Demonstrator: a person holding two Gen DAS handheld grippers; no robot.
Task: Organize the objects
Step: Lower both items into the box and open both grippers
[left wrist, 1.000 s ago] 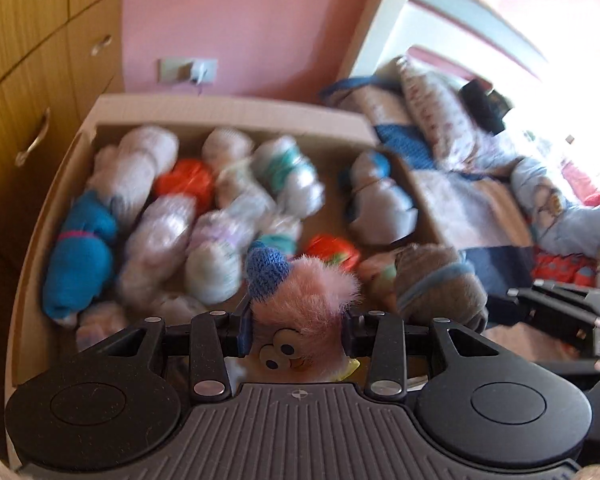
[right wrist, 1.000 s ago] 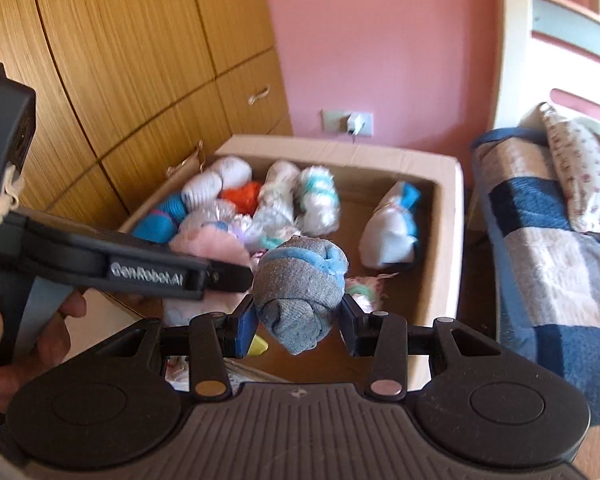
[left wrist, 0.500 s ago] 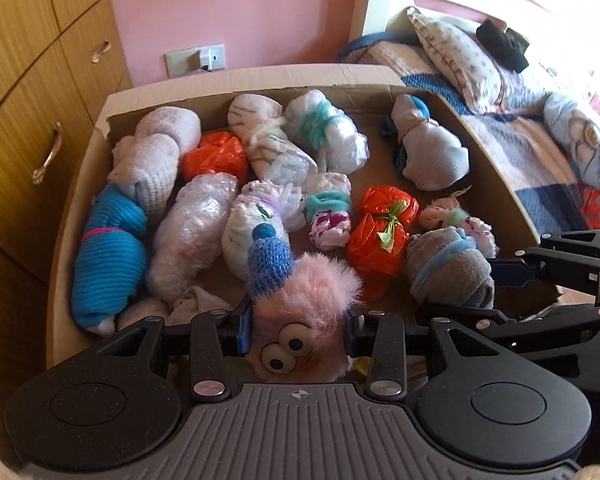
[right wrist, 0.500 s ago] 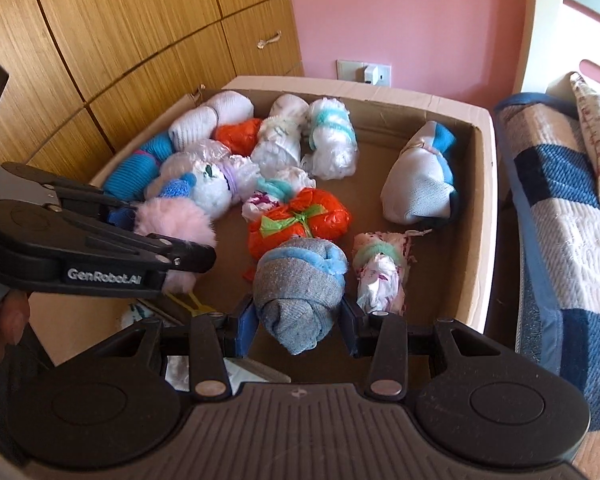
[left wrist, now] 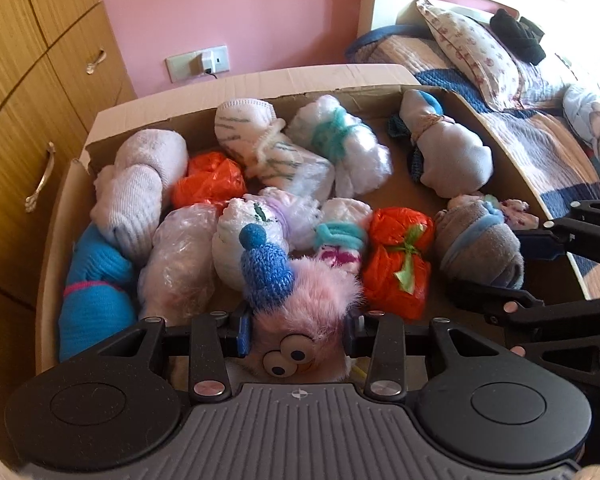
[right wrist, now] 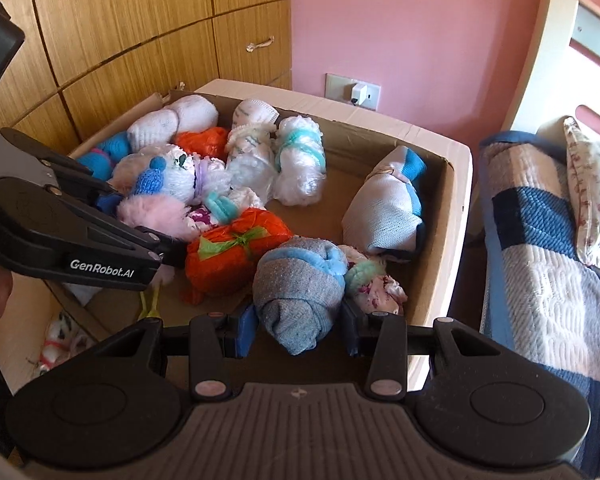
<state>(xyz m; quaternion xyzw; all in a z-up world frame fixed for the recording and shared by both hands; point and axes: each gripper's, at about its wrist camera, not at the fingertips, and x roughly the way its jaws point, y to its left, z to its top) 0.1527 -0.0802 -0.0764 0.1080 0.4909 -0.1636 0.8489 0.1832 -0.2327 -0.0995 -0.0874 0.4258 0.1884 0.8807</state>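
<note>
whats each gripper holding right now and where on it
Left hand-held gripper clamps the pink furry toy across its sides. Right hand-held gripper clamps the grey rolled sock across its lower end.

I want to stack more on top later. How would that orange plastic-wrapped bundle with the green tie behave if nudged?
The orange bundle looks soft and crinkly, so it would probably squash rather than bear weight. Its shiny wrap may slide on the cardboard box floor. Its blocky shape suggests it shifts rather than rolls.
</note>
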